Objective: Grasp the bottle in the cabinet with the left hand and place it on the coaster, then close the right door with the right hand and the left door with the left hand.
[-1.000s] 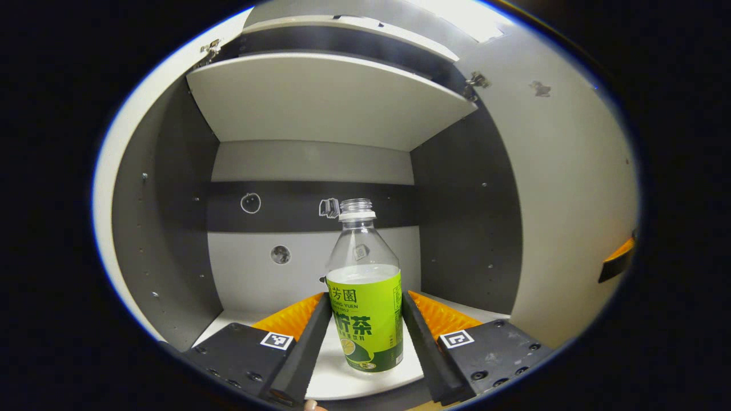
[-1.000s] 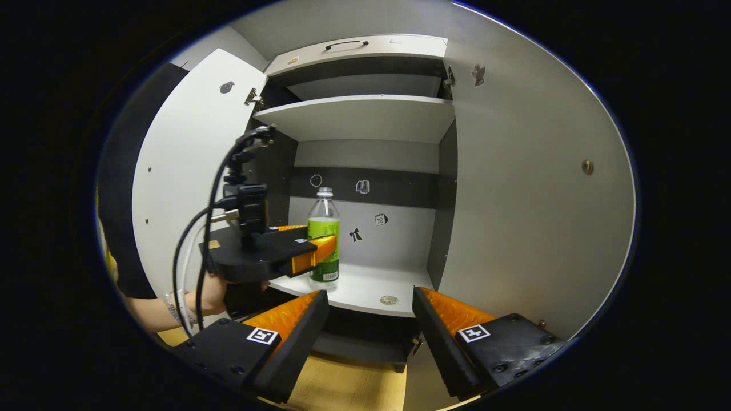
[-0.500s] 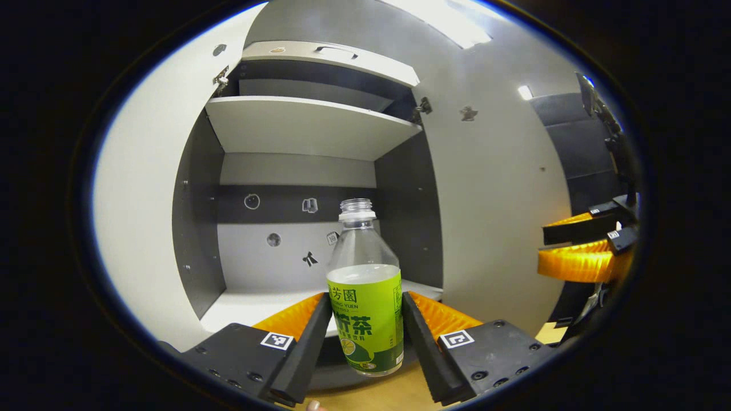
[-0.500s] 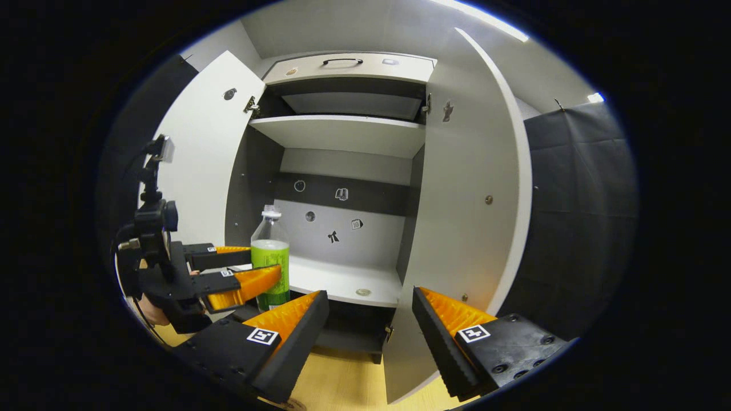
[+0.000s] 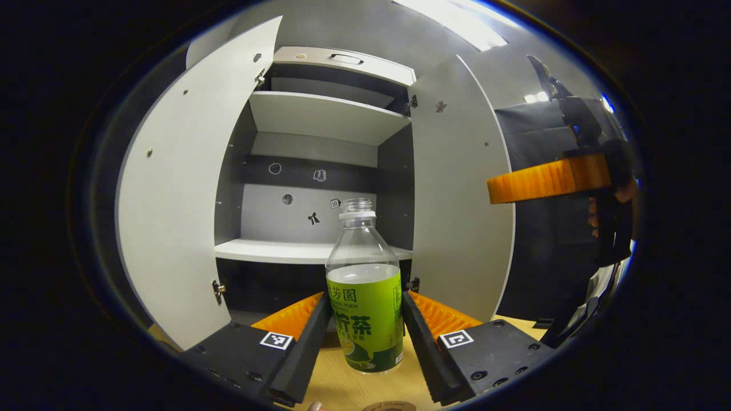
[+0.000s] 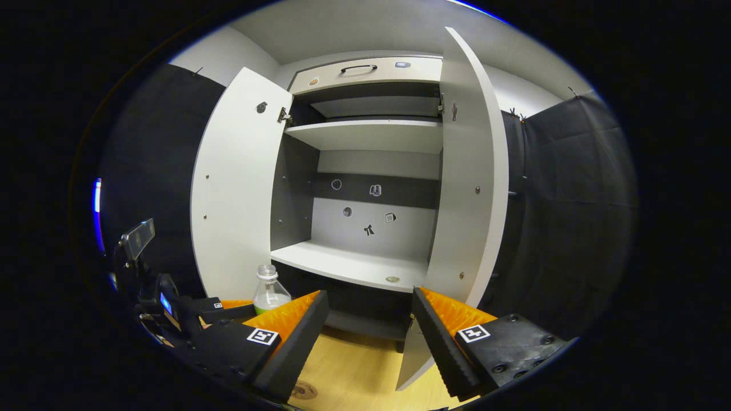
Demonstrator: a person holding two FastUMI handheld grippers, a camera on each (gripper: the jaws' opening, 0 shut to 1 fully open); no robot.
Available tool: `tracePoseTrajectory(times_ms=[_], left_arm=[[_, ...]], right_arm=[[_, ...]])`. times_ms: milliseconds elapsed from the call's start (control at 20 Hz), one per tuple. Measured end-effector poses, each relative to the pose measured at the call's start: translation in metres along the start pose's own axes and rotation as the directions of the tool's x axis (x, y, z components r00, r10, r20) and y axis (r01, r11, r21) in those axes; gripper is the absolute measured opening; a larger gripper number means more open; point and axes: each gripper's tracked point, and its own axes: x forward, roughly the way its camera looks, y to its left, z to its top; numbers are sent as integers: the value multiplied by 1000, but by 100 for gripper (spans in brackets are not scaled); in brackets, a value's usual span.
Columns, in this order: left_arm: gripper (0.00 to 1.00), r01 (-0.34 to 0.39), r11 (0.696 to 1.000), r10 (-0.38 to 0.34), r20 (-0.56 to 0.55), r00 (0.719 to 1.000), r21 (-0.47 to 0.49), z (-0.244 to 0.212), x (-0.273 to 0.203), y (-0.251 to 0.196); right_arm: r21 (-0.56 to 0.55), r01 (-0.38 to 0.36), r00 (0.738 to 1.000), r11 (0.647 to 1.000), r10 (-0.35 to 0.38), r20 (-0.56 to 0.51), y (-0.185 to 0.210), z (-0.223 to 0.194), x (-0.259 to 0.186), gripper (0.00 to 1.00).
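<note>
The left gripper [image 5: 365, 337] is clamping the bottle [image 5: 365, 308], both fingers [image 5: 308, 342] pressing against its label from either side and holding it upright. The right gripper [image 6: 368, 337] is hanging with its fingers [image 6: 440, 342] spread wide apart, gripping nothing. In the left gripper view the right gripper is showing at the far right, a person's hand [image 5: 614, 208] wrapping its handle.

Small stickers [image 6: 369, 230] dotted the back panel, a handled drawer [image 6: 365, 71] sat above, and a wooden tabletop [image 6: 354, 377] lay below.
</note>
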Motion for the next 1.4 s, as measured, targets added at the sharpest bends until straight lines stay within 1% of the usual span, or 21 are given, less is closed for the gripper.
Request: tracePoseTrajectory(times_ms=[100, 250, 300, 400, 500, 600, 750, 900, 1050, 1250, 1400], left_arm=[[78, -18, 1000, 19, -20, 1000, 21, -21, -18, -14], [78, -31, 999, 30, -37, 999, -19, -50, -38, -31], [78, -41, 999, 40, -47, 998, -14, -61, -41, -33], [78, -55, 998, 56, -66, 996, 10, -82, -47, -33], [78, -60, 998, 60, -70, 996, 0, -99, -52, -31], [78, -67, 998, 65, -72, 995, -20, -114, -51, -26], [79, -83, 996, 80, -81, 994, -31, -136, -45, -18], [79, -73, 996, 69, -90, 994, -47, -157, -41, -18], [78, -66, 997, 61, -116, 991, -35, -180, -37, -20], [78, -56, 998, 50, -121, 991, -40, -190, -34, -27], [78, -51, 999, 48, -119, 992, -19, -191, -35, -34]], right_arm=[[-17, -34, 999, 999, 34, -31, -1, -14, -8, 98], [-18, -66, 997, 998, 66, -28, -1, -20, -19, 98], [-16, -76, 997, 997, 75, -32, 0, -24, -21, 98], [0, -92, 994, 996, 92, -51, 1, -35, -23, 98], [39, -102, 992, 994, 105, -74, 3, -47, -26, 98], [71, -107, 989, 992, 113, -92, 3, -60, -26, 98], [78, -100, 985, 992, 110, -131, -3, -82, -18, 98], [103, -104, 981, 989, 119, -151, -5, -97, -8, 98], [92, -107, 977, 990, 122, -173, -5, -110, 1, 98], [66, -132, 970, 989, 142, -199, -2, -126, 7, 98], [86, -145, 964, 986, 161, -212, 0, -136, 7, 99]])
